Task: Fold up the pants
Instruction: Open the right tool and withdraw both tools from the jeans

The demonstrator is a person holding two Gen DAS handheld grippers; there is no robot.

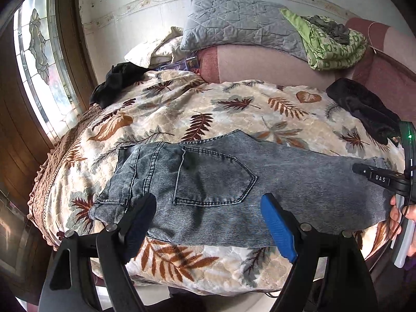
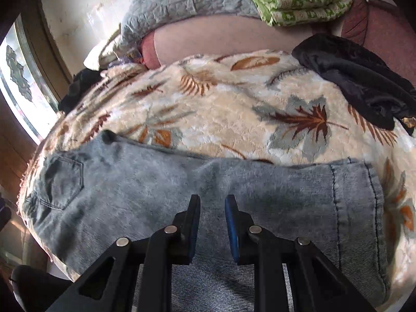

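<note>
Grey-blue jeans [image 1: 299, 182] lie flat across a leaf-patterned blanket [image 1: 234, 111] on a bed, waistband to the left and leg hems to the right. A back pocket [image 1: 213, 179] faces up. My left gripper [image 1: 208, 200] hovers open above the seat area with nothing between its blue pads. In the right wrist view my right gripper [image 2: 212, 199] stands shut to a narrow gap over the jeans [image 2: 130, 182] at mid-leg, left of the hem [image 2: 351, 182]; nothing shows pinched at its tips. The left wrist view also catches the right gripper [image 1: 358, 169], with a hand [image 1: 397, 213] behind it.
Black garments lie at the blanket's far left [image 1: 117, 80] and far right [image 1: 364, 106]. A grey quilted pillow [image 1: 239, 23] and a folded green quilt [image 1: 330, 44] rest along the wall behind. A window [image 1: 36, 59] is on the left; the bed's near edge drops off below.
</note>
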